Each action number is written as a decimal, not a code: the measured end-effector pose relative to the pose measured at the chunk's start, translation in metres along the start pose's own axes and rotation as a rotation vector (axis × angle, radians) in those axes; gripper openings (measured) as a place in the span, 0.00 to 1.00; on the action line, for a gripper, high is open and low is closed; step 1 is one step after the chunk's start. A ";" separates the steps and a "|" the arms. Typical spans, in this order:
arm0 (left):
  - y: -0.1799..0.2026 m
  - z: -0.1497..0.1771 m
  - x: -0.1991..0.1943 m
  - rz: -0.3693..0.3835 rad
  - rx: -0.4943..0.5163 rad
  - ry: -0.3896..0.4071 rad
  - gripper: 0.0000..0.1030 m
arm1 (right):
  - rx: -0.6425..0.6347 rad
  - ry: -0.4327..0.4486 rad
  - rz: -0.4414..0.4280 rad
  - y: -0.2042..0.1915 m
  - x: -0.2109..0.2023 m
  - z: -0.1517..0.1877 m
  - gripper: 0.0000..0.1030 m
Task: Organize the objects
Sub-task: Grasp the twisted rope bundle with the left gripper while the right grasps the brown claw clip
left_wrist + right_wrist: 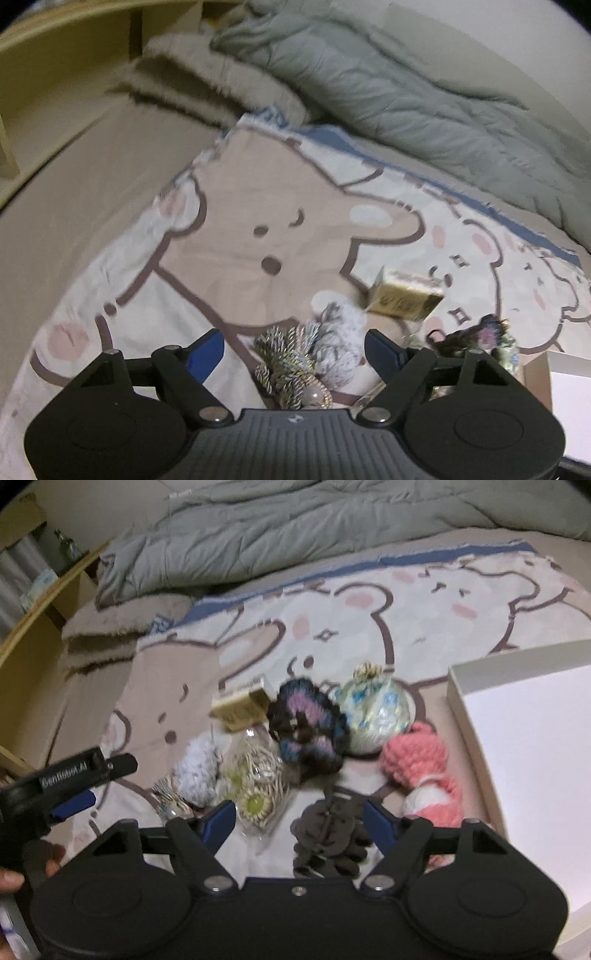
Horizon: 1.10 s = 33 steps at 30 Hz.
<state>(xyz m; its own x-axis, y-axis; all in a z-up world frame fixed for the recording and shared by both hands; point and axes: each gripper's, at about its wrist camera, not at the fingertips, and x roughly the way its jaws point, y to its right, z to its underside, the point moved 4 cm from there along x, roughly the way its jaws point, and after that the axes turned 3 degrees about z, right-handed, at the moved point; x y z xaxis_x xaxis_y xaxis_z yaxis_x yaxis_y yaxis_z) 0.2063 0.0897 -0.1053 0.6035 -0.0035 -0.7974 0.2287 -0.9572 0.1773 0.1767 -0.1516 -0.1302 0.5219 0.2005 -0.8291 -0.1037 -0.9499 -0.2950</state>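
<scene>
A bed fills both views, covered by a cartoon bear blanket [369, 620] with a rumpled grey-green quilt [277, 528] heaped beyond it and a wooden shelf [40, 602] off to the far left. A white open box [517, 738] sits to the right of the right gripper [299, 821], its near wall just beside the pile of small items.

The right gripper's jaws are spread wide and hold nothing. Directly between its blue-tipped fingers lies a dark brown scrunchie [328, 842]. Just ahead sits a black, blue and pink knitted scrunchie [308, 731], with a pale shiny pouch [376, 709] behind it to the right. A pink and white yarn bundle [421, 771] lies ahead and right, beside the box. Ahead and left are a clear bag of hair ties [255, 782], a fluffy grey-white scrunchie [197, 771] and a small gold box [242, 705].

The left gripper [293, 350] is also open and empty. Between its fingers lies a braided metallic hair tie [288, 365], touching the fluffy scrunchie, with the gold box ahead and right.
</scene>
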 end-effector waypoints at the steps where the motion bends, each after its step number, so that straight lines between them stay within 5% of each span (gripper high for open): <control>1: -0.002 0.001 0.004 -0.003 -0.008 -0.012 0.80 | 0.005 -0.013 0.015 0.000 0.005 0.003 0.73; 7: -0.006 0.010 0.030 -0.010 -0.053 -0.110 0.80 | 0.153 -0.070 0.058 0.010 0.027 0.004 0.66; 13: -0.006 0.021 0.053 -0.056 -0.069 -0.193 0.69 | 0.204 -0.095 0.097 0.008 0.039 0.007 0.59; 21: -0.004 0.027 0.069 -0.079 -0.096 -0.216 0.69 | 0.189 -0.107 0.199 0.006 0.054 0.010 0.58; 24: -0.003 0.028 0.070 -0.082 -0.094 -0.213 0.68 | 0.174 -0.112 0.233 0.009 0.055 0.013 0.51; 28: -0.001 0.028 0.071 -0.050 -0.102 -0.222 0.48 | 0.143 -0.119 0.213 0.010 0.053 0.013 0.49; 33: -0.001 0.031 0.068 -0.021 -0.089 -0.232 0.36 | 0.070 -0.122 0.181 0.009 0.048 0.011 0.45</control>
<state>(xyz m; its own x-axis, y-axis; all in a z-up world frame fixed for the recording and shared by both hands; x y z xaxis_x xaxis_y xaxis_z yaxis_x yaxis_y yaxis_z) 0.2233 0.0813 -0.1772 0.4091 -0.0600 -0.9105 0.3116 -0.9287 0.2012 0.1913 -0.1474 -0.1778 0.3838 0.0602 -0.9215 -0.2472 -0.9548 -0.1653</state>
